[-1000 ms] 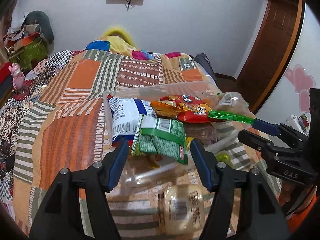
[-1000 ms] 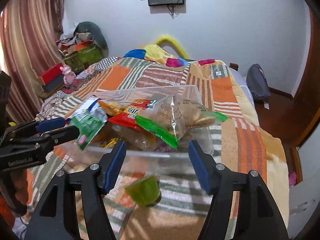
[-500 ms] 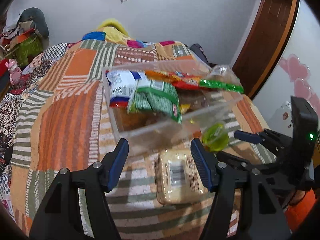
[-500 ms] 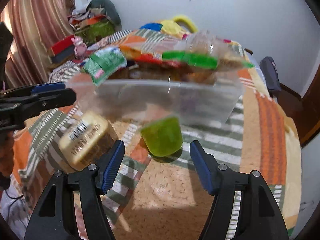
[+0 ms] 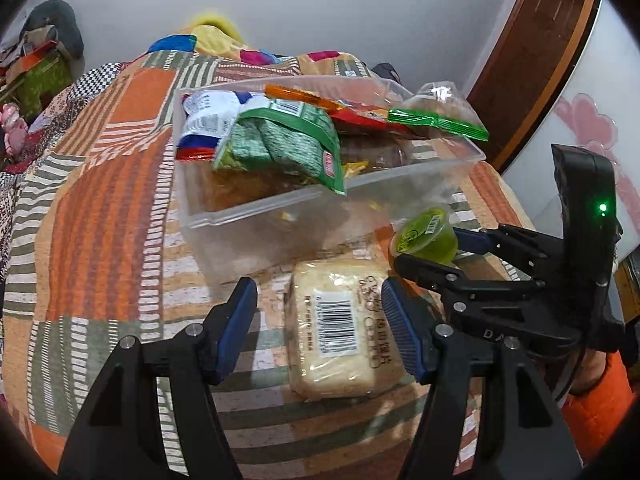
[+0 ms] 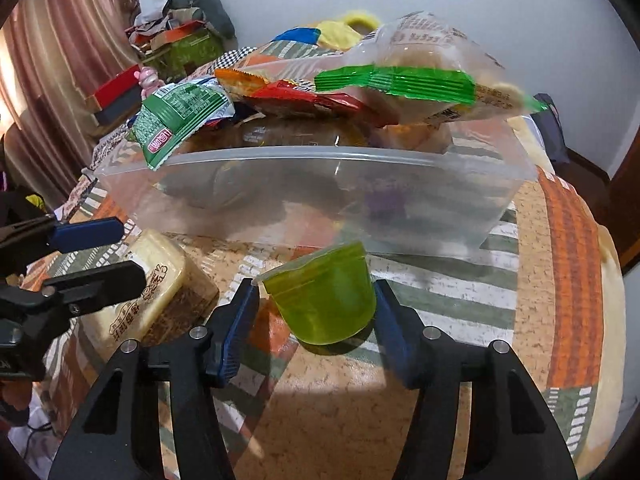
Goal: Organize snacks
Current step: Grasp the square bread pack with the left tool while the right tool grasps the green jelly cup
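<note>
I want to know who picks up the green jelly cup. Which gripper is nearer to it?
Right. The right gripper has its open fingers on either side of the green jelly cup; the left gripper sits open around the wrapped cake pack, beside the cup.

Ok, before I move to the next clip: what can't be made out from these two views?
- Left wrist view: whether the right gripper touches the green jelly cup; its near finger hides the cup's base.
- Right wrist view: the clear bin's lower contents; the frosted wall blurs them.
- Left wrist view: the bread pack's label text, too small.
- Both views: the wall screen, cut by the top edge.
</note>
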`<state>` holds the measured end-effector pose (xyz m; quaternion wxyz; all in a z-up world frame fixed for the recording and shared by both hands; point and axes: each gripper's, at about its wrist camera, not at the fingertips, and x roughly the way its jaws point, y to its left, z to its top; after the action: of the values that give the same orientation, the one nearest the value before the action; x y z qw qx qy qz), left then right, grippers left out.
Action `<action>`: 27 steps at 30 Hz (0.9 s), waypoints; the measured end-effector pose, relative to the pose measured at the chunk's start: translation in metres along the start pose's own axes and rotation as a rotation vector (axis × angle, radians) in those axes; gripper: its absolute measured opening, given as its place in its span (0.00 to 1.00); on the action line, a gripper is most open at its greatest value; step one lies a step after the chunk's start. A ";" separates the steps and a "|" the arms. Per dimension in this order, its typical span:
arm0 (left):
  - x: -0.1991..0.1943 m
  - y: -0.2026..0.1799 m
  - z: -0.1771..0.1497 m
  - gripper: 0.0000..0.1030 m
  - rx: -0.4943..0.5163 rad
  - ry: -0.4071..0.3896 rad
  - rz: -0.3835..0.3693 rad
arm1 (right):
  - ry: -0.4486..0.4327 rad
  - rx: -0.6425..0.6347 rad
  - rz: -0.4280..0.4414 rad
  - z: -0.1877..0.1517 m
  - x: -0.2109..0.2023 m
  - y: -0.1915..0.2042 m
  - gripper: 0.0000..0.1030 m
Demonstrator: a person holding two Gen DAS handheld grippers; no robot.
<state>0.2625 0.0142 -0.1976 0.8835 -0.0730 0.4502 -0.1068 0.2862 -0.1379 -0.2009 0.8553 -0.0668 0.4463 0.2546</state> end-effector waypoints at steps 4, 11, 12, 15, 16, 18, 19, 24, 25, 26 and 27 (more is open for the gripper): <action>0.007 -0.007 -0.001 0.62 0.007 0.014 -0.011 | -0.017 0.006 -0.006 -0.010 -0.012 -0.002 0.52; 0.028 -0.014 -0.010 0.63 0.029 0.053 0.020 | -0.039 0.032 -0.003 -0.022 -0.027 -0.008 0.53; 0.030 -0.014 -0.011 0.62 0.027 0.052 0.024 | -0.041 0.034 -0.002 -0.023 -0.028 -0.009 0.53; 0.028 -0.014 -0.013 0.56 0.026 0.033 0.024 | -0.046 0.040 0.002 -0.023 -0.030 -0.011 0.52; 0.026 -0.015 -0.014 0.54 0.036 0.022 0.027 | -0.048 0.044 0.005 -0.022 -0.031 -0.011 0.52; 0.021 -0.018 -0.014 0.53 0.051 0.009 0.033 | -0.057 0.055 0.009 -0.022 -0.032 -0.013 0.53; 0.018 -0.019 -0.014 0.53 0.054 0.005 0.026 | -0.062 0.059 0.012 -0.021 -0.033 -0.013 0.53; 0.003 -0.019 -0.009 0.53 0.057 -0.026 0.032 | -0.095 0.070 0.032 -0.017 -0.042 -0.011 0.53; -0.002 -0.019 -0.008 0.53 0.053 -0.034 0.029 | -0.104 0.072 0.036 -0.015 -0.045 -0.012 0.52; -0.007 -0.019 -0.006 0.53 0.050 -0.044 0.025 | -0.116 0.070 0.036 -0.013 -0.048 -0.011 0.53; -0.012 -0.020 -0.004 0.53 0.049 -0.053 0.023 | -0.129 0.069 0.035 -0.011 -0.052 -0.011 0.53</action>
<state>0.2502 -0.0018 -0.1865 0.8978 -0.0491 0.4248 -0.1057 0.2595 -0.1707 -0.1669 0.8795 -0.0127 0.3999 0.2577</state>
